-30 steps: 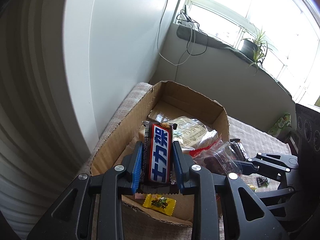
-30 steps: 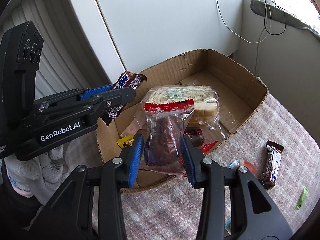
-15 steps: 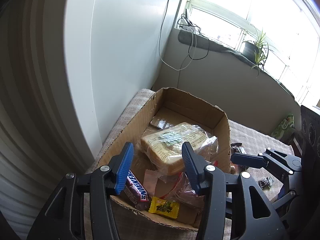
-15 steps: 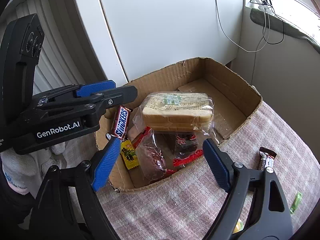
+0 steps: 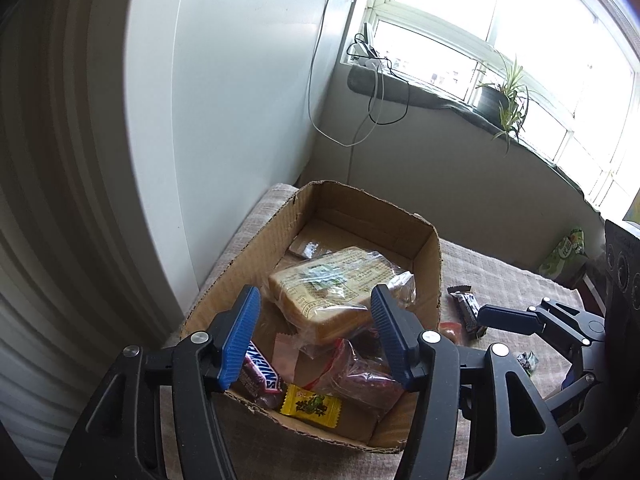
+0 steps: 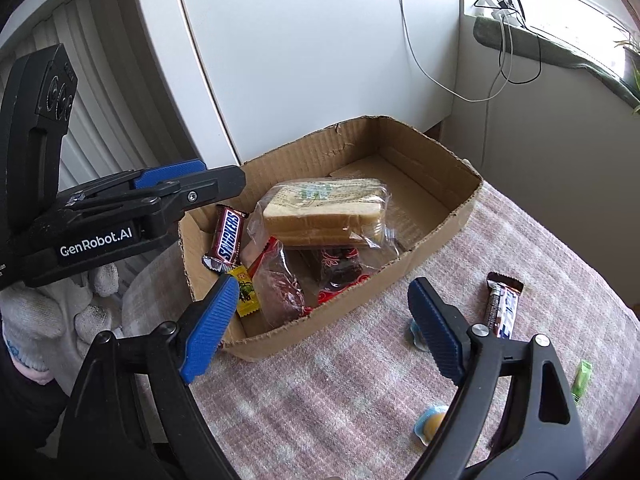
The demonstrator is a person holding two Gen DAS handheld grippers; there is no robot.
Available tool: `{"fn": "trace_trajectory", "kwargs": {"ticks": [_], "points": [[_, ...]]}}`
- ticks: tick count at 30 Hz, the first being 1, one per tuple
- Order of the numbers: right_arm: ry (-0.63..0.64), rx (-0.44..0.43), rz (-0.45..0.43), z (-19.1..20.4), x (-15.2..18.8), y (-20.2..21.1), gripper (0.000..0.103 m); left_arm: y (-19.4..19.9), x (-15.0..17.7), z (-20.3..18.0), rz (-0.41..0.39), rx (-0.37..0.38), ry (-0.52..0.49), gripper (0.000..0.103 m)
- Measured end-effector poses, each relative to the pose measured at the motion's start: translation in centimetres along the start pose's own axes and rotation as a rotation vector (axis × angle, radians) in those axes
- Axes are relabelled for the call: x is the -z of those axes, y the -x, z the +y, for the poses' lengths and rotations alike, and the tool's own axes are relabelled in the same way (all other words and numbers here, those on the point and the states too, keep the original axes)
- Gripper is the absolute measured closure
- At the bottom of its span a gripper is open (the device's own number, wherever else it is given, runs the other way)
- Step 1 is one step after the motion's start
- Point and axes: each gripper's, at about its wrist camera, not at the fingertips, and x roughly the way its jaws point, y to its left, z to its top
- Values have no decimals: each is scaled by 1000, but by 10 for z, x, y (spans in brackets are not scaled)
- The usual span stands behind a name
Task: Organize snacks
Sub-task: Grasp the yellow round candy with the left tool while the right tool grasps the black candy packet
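Observation:
A cardboard box point(image 6: 436, 236) point(image 5: 256, 248) stands on a checked cloth. In it lie a bagged bread loaf point(image 6: 320, 212) point(image 5: 336, 288), a Snickers bar point(image 6: 228, 238) point(image 5: 260, 376), a yellow candy point(image 6: 246, 290) point(image 5: 310, 406) and red-trimmed bags of dark snacks point(image 6: 280, 288) point(image 5: 360, 380). My left gripper point(image 5: 316, 336) is open and empty above the box's near end; it also shows in the right wrist view point(image 6: 192, 180). My right gripper point(image 6: 324, 320) is open and empty over the box's front wall and the cloth.
On the cloth right of the box lie a second chocolate bar point(image 6: 502, 306) point(image 5: 466, 306), two small jelly cups point(image 6: 432, 424), a green candy point(image 6: 582, 378) and a small dark candy point(image 5: 526, 362). A green bag point(image 5: 564, 252) stands far right. A white wall and radiator stand behind.
Both grippers opened: the left let the Snickers bar drop into the box, the right let go of the red-trimmed snack bag. Both then drew back and up from the box.

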Motion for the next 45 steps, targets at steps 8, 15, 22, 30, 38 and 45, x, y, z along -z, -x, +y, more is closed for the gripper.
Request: {"fn": "trace_trajectory", "kwargs": {"ticks": [8,15,22,30,38,45], "points": [[-57,45,-41,-28,22,35,14,11,6,-23,-8,36,-25,46],[-134,105,-70,-67,45,69,14,14,13,-48,-1,77,-54,46],[-226,180,-71,-116,78,96,14,6,27,-81,42,138,-102,46],[-300,215,-46,-157,111,108,14,-12,47,-119,117,209,-151,46],[-271,190,-16,-161,124,97,21,-34,73,-149,215,258,-206,46],[-199,163,52,-151,122,69,34,-49,86,-161,266,276,-225,57]]}}
